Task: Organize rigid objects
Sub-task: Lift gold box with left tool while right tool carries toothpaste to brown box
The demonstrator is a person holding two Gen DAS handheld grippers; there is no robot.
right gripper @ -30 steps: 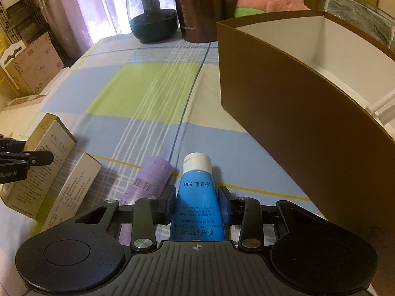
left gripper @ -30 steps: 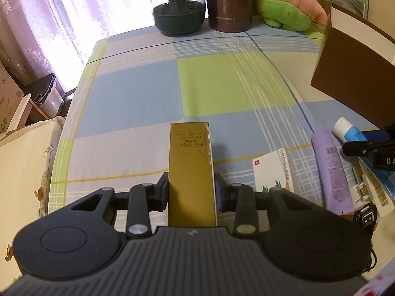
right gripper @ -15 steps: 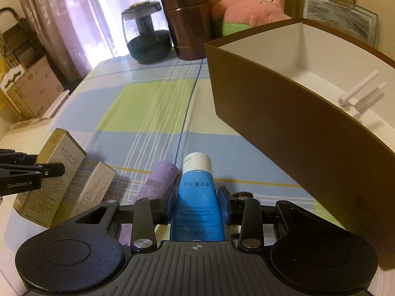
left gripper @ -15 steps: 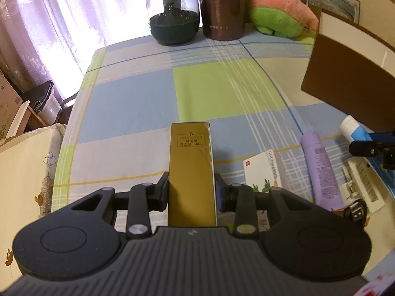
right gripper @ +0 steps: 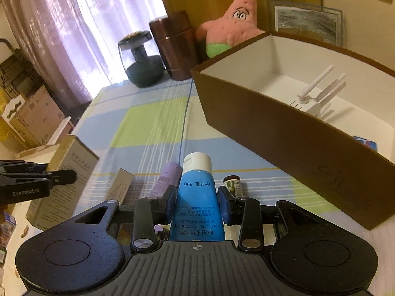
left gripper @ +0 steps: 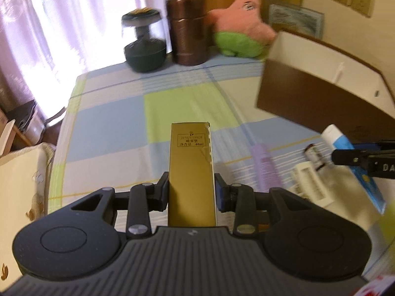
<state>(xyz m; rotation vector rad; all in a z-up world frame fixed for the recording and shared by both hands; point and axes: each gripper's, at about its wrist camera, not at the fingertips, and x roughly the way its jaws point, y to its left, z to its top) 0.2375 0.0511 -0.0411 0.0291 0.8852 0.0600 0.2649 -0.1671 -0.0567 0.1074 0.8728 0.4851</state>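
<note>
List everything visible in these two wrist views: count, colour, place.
gold carton: 1, gold, in left gripper
blue tube: 1, blue, white cap, in right gripper
storage box: 1, brown outside, white inside, right side of table
purple bottle: 1, lilac, lying on tablecloth
small vial: 1, dark cap, beside tube
beige carton: 1, lying left of bottle
plush star: 1, pink, far edge
brown canister: 1, far edge
glass jar: 1, dark, far edge
left gripper: black, shut
right gripper: black, shut

Gold carton (left gripper: 191,172), blue white-capped tube (right gripper: 197,197), brown white-lined box (right gripper: 284,133), blue-green-cream checked cloth (left gripper: 118,116).
</note>
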